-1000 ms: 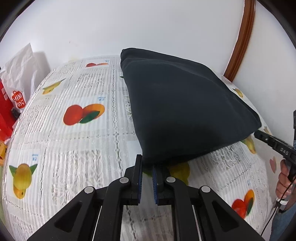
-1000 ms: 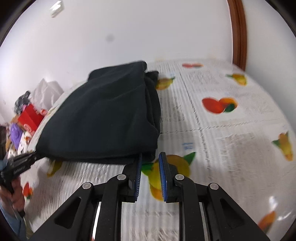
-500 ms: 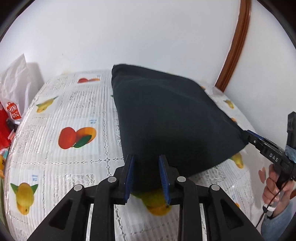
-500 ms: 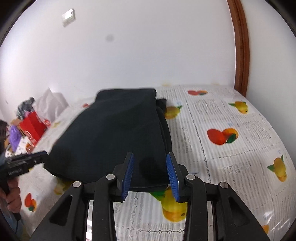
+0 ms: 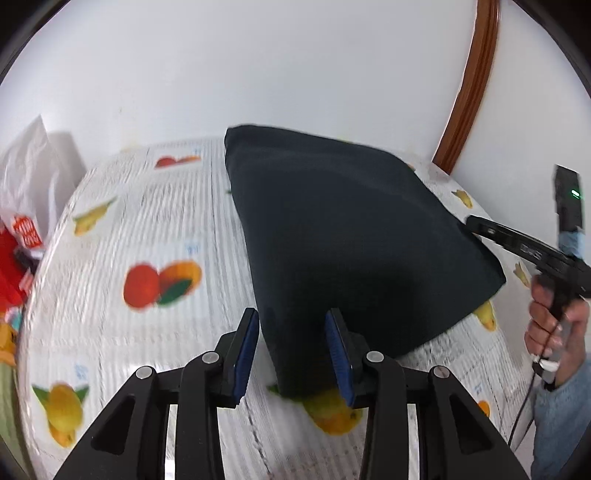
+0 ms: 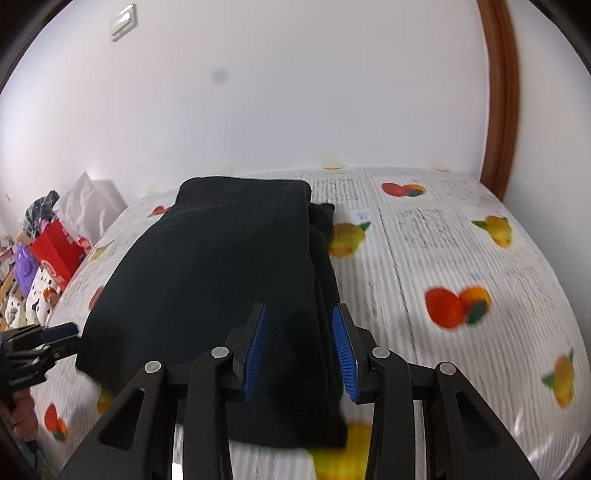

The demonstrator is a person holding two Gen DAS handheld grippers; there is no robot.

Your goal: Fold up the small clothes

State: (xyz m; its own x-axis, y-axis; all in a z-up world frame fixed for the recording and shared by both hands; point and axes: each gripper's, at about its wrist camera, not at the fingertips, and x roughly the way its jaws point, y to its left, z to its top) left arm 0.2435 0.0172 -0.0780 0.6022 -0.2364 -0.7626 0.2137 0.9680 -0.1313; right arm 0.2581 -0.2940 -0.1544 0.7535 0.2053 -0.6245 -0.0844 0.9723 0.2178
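Dark, near-black folded garment (image 5: 354, 236) lying flat on the fruit-printed tablecloth (image 5: 147, 229), filling the middle of the frame, smooth on top, with stacked folded edges showing along its right side only in the right wrist view (image 6: 229, 280). Left gripper (image 5: 291, 354) at lower centre, blue pads parted, having just been opening, near corner of the cloth seen between them but not pinched. Right gripper (image 6: 299, 350) likewise partly open, holding nothing, cloth edge seen in the gap without pad contact. Shown only from the left: right gripper from outside at the right edge (image 5: 476, 225), gripped by a hand (image 5: 554, 332) in a blue sleeve (image 5: 565, 413). Shown only from the right: wall switch (image 6: 123, 22) at upper left, red box (image 6: 55, 247) and clutter at left, left gripper's tips (image 6: 55, 332) beside the garment's lower-left corner. Brown wooden frame (image 6: 502, 96) at upper right in both.
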